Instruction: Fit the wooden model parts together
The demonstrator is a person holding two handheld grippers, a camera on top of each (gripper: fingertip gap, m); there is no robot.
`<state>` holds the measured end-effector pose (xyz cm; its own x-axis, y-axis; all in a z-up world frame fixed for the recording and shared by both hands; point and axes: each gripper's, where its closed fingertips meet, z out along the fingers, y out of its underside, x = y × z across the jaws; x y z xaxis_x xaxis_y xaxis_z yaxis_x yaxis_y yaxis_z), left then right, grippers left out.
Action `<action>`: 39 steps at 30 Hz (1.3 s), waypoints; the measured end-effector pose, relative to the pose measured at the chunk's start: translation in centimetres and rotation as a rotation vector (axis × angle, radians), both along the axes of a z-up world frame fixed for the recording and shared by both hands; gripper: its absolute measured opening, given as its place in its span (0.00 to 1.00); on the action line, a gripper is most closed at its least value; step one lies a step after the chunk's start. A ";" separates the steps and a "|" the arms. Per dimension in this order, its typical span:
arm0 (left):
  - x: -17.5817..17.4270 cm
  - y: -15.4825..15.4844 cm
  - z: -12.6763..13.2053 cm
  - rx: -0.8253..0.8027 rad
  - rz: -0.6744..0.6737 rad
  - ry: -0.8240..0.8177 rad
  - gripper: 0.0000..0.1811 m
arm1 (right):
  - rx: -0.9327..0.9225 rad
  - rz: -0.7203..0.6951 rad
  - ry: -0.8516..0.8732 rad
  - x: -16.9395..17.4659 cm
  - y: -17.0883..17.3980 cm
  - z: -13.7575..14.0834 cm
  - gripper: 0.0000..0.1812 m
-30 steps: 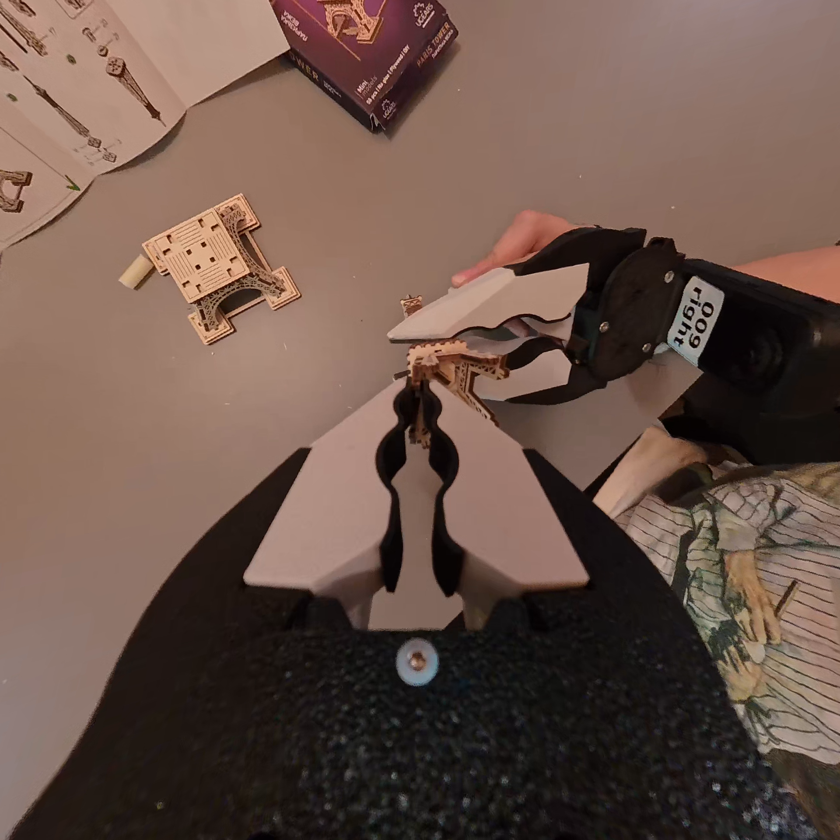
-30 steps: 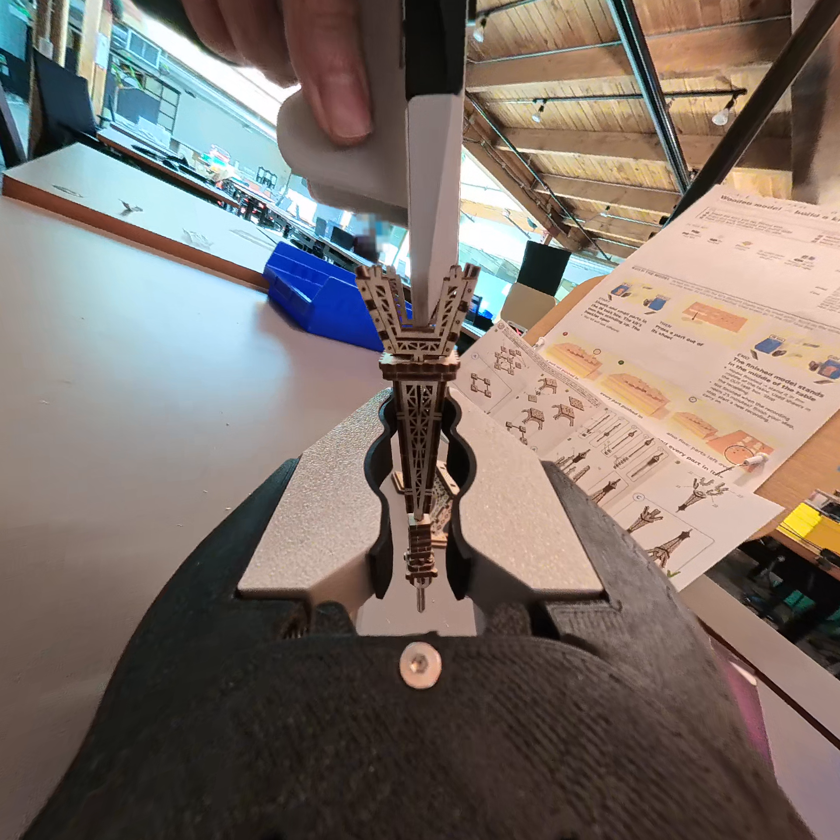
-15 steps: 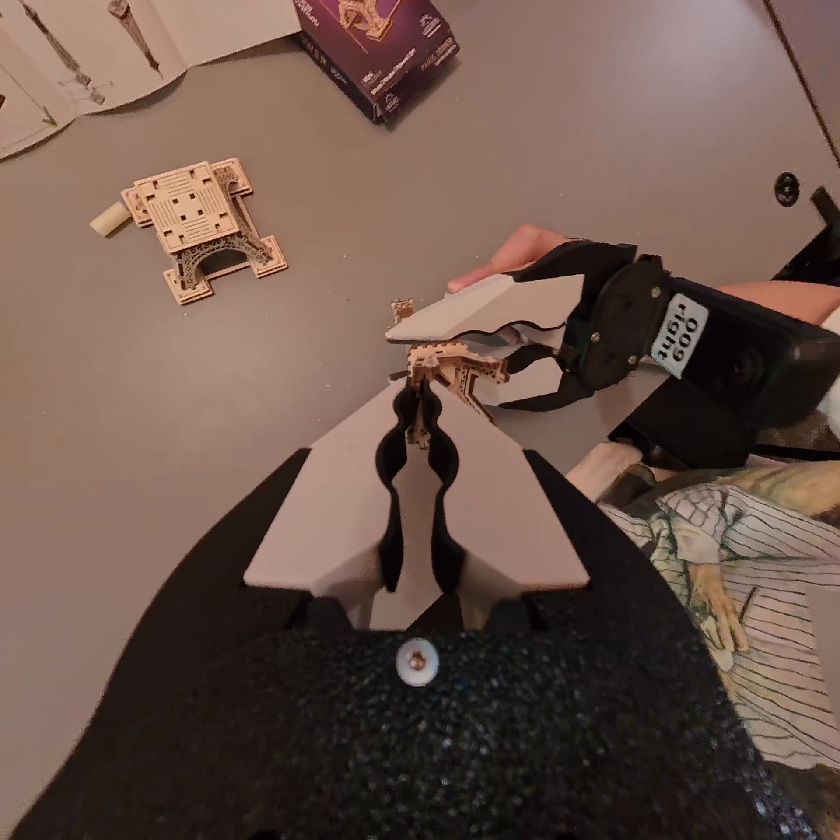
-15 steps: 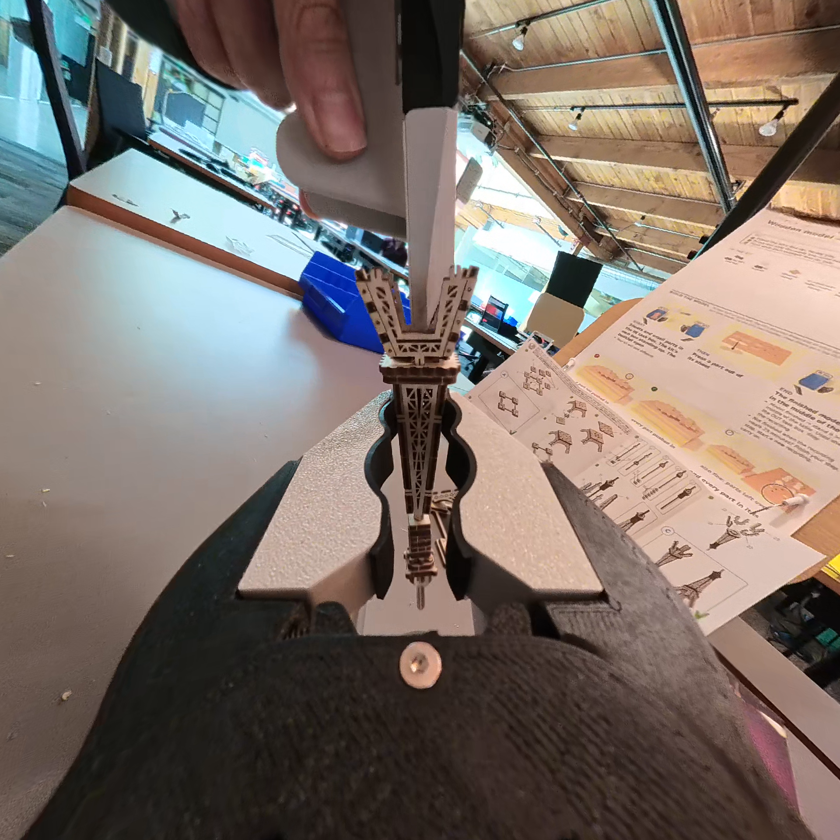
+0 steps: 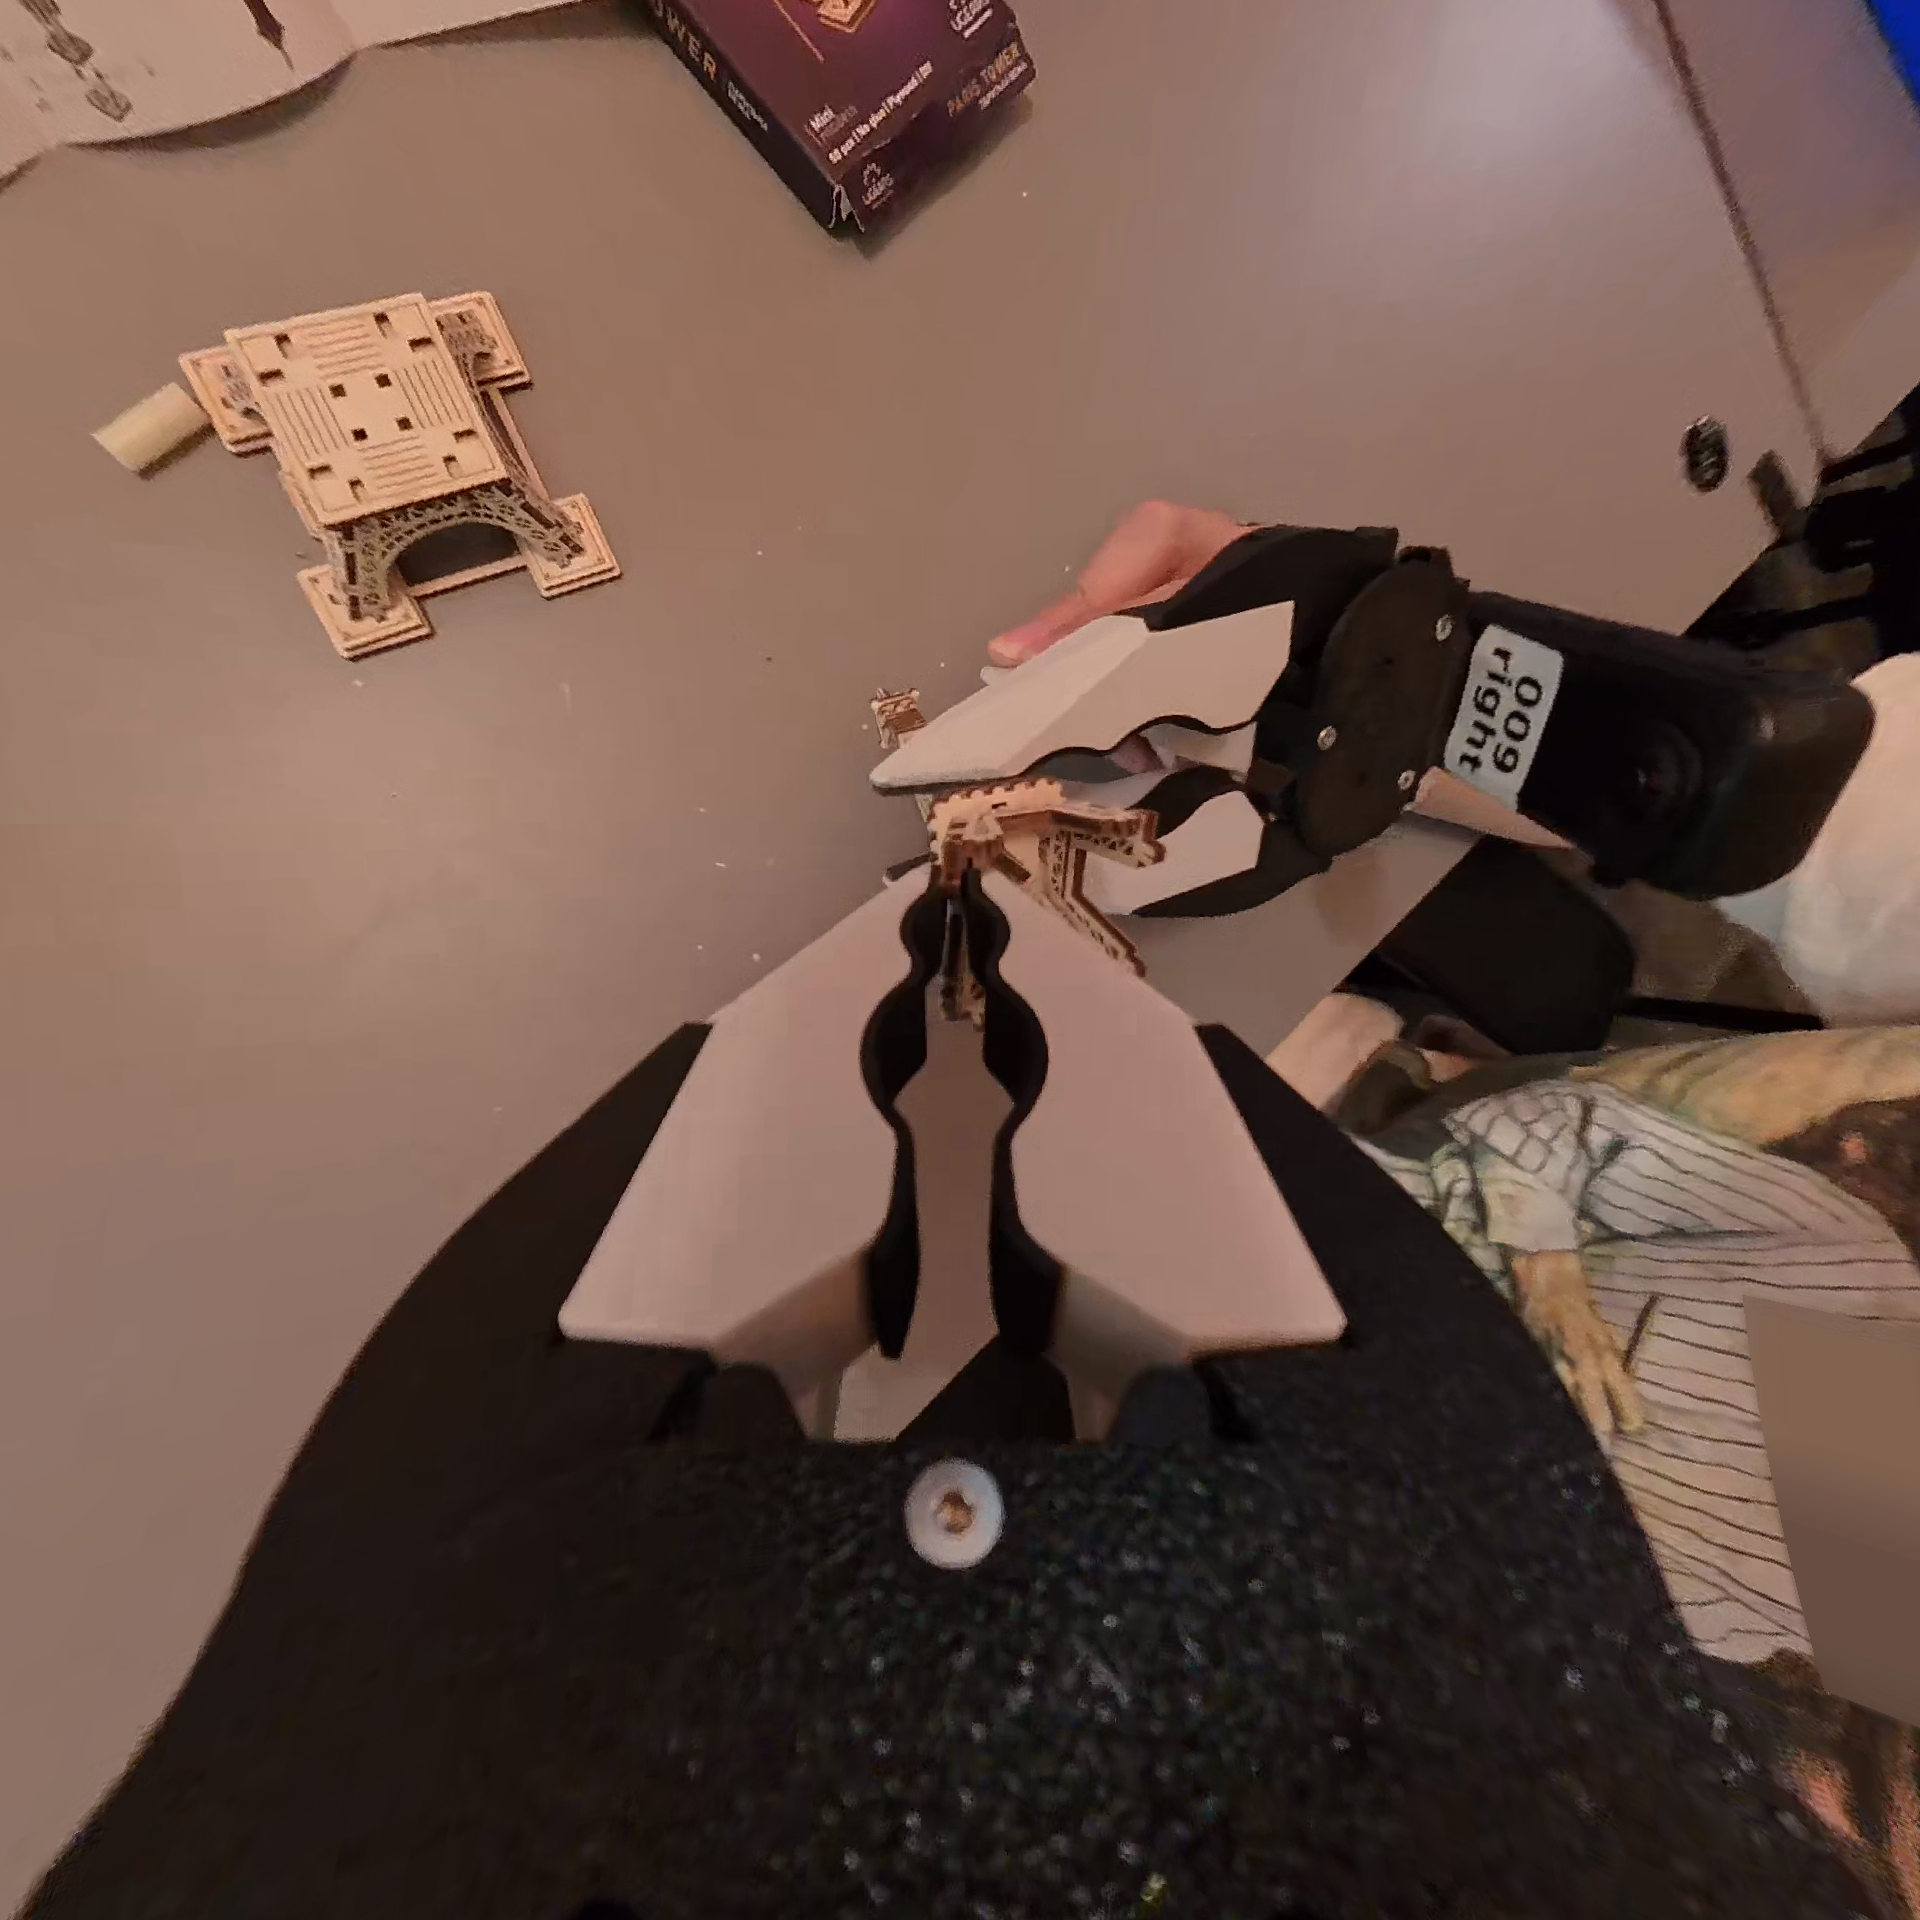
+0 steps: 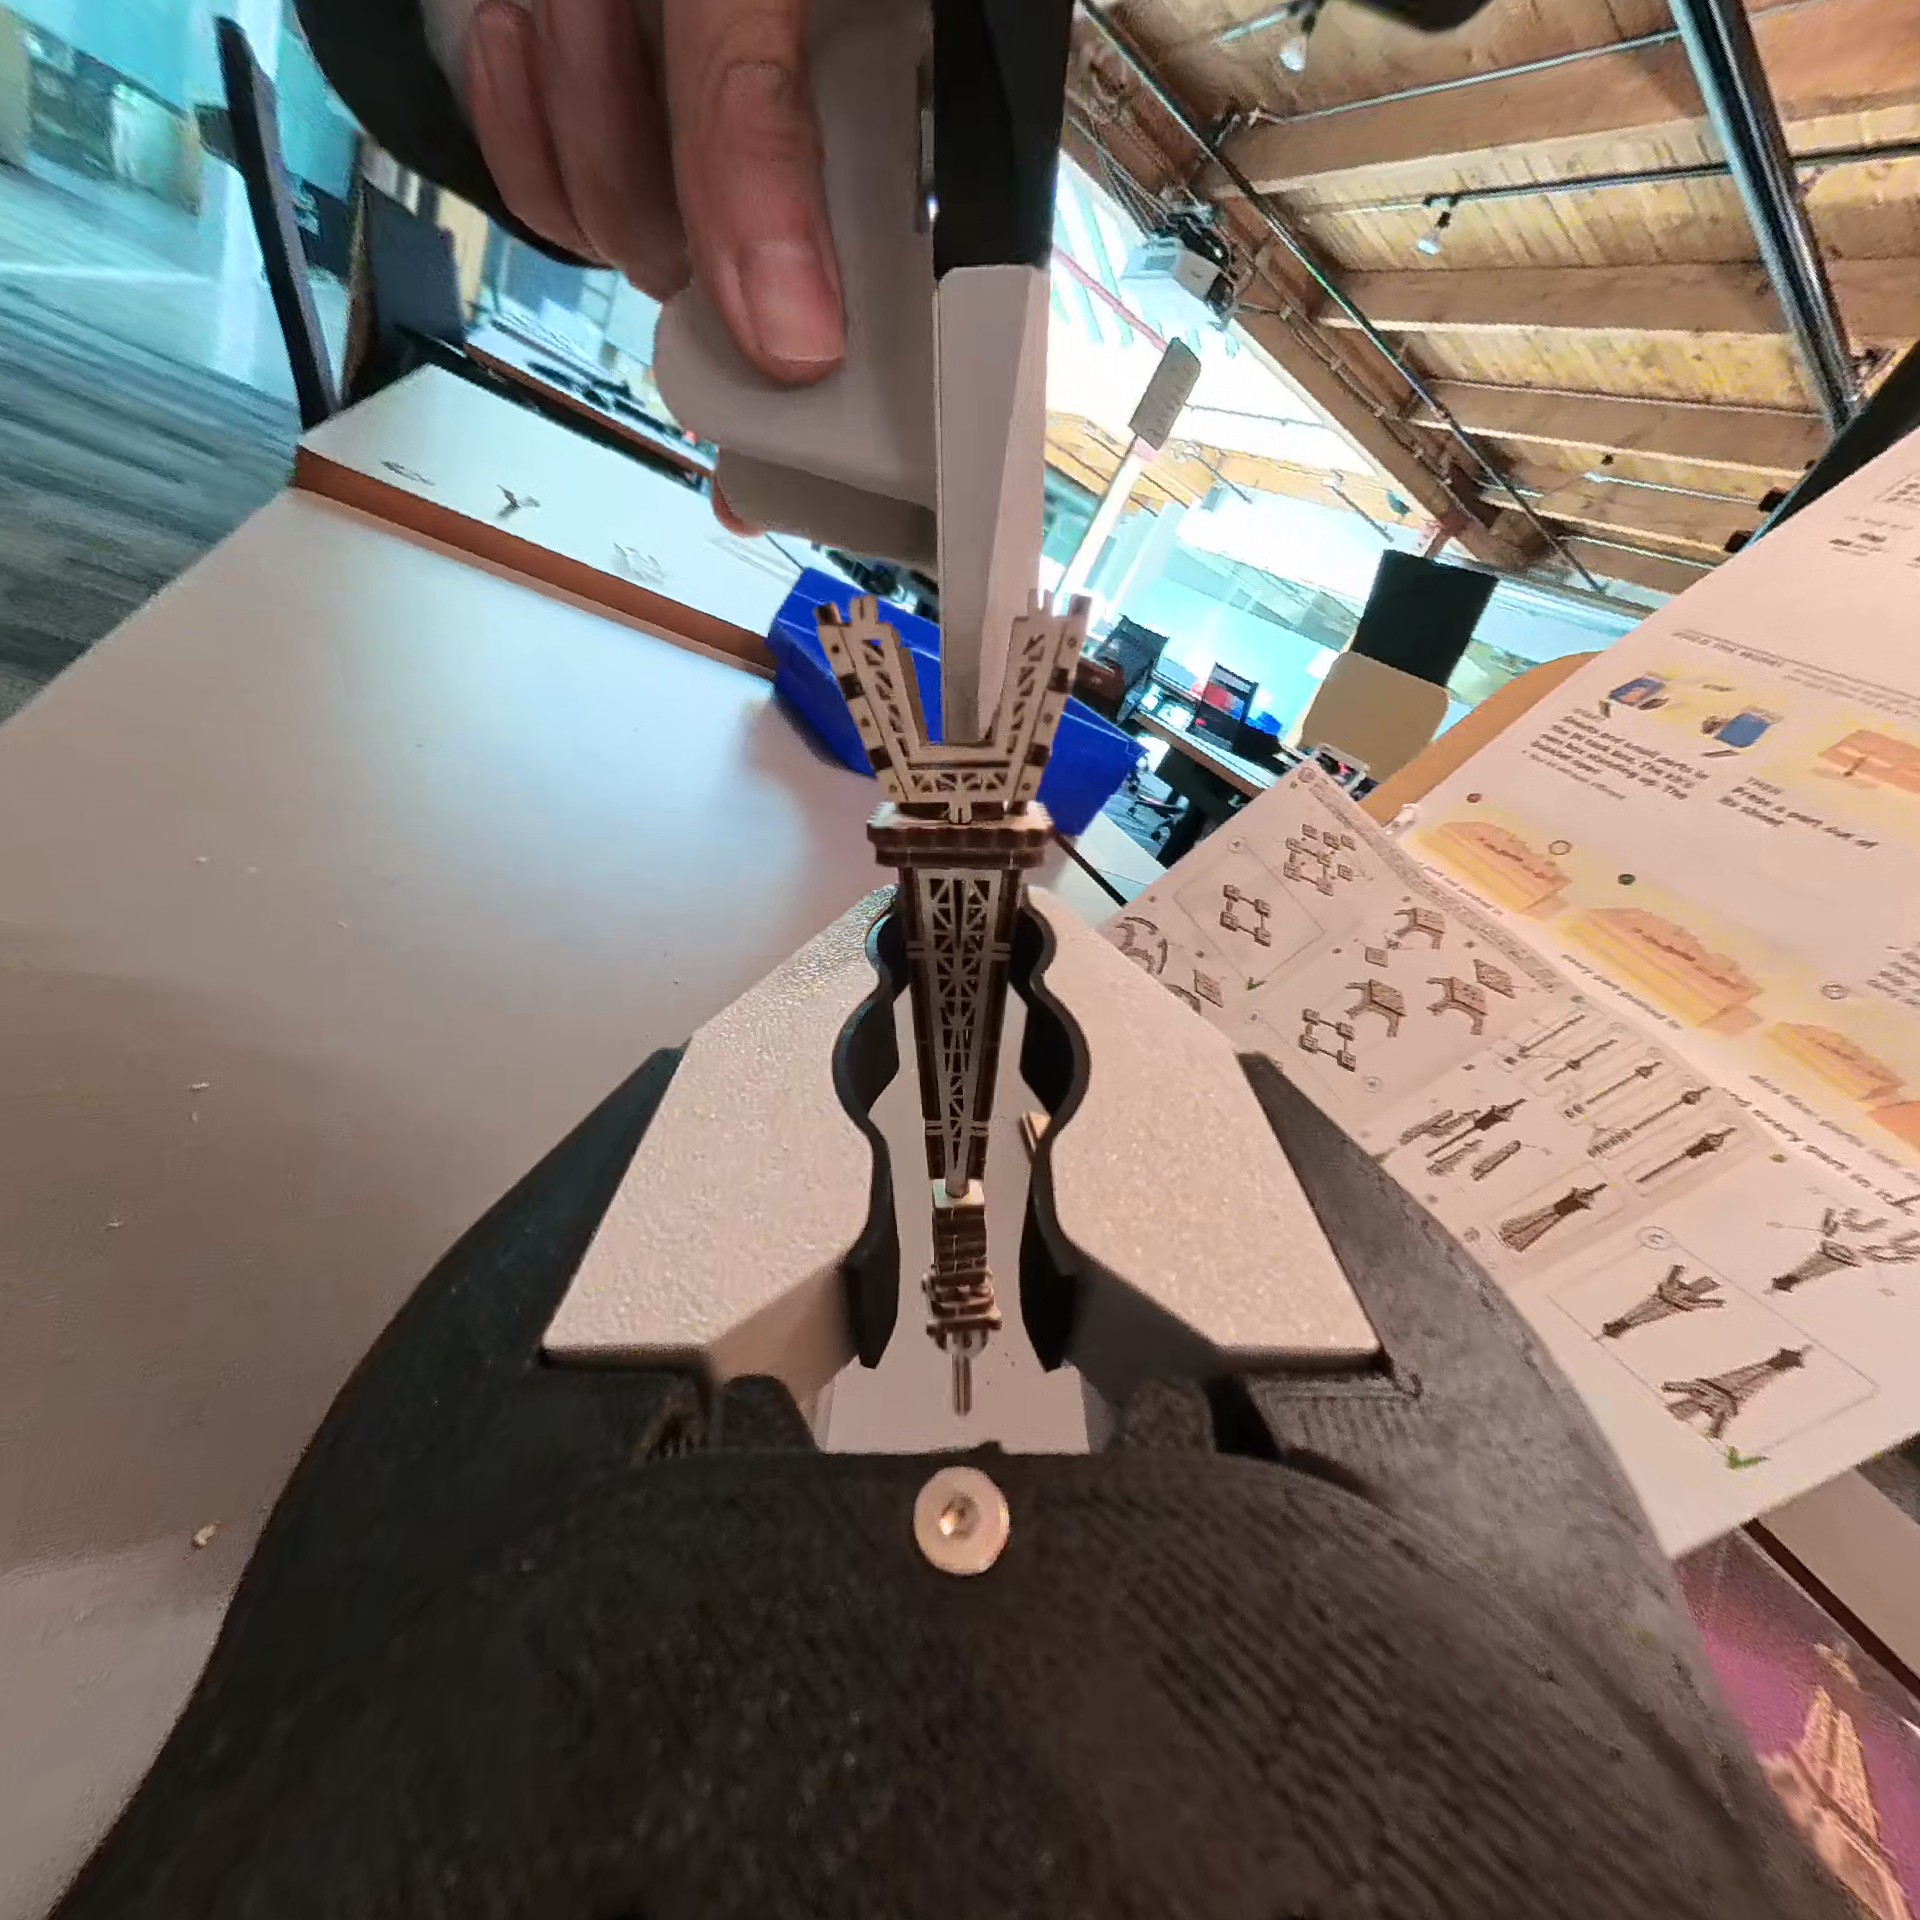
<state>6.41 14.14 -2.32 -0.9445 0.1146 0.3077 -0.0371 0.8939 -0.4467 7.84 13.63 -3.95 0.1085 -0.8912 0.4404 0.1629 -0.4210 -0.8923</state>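
Note:
My right gripper [image 6: 961, 914] is shut on the wooden tower's upper section [image 6: 956, 997], spire toward the camera, legs spread at the far end. It is held above the table. My left gripper [image 5: 956, 883] is shut on a thin wooden piece [image 5: 958, 987] at that leg end; I cannot tell if it is a separate part. In the right wrist view its fingers [image 6: 987, 468] reach down between the legs. In the left wrist view the right gripper's fingers [image 5: 1039, 717] clamp the section [image 5: 1049, 831] from the right. The arched tower base [image 5: 395, 468] stands on the table at left.
A purple box [image 5: 852, 94] and an instruction sheet [image 5: 156, 62] lie at the far table edge. A cream cylinder [image 5: 145, 436] lies by the base. A small wooden bit [image 5: 899, 717] lies near the grippers. The unfolded sheet [image 6: 1558, 1039] and a blue bin [image 6: 821, 665] are beyond the right gripper. Less than 4 cm separates the two grippers' tips. From the right gripper's tips to the arched tower base [image 5: 395, 468] is close to 15 cm.
Both grippers have shifted together with the tower section. The table and background have slid in both views. Both grips look the same.

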 end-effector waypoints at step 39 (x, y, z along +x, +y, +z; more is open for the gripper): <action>-1.3 0.6 0.8 -0.074 -0.699 -0.455 0.03 | 0.738 0.541 0.339 -0.6 2.8 -0.8 0.09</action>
<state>5.12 14.75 -1.53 -0.6787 0.7248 -0.1183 0.7130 0.6117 -0.3426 7.23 16.47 -4.75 0.6021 -0.7229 -0.3389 -0.1447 0.3187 -0.9367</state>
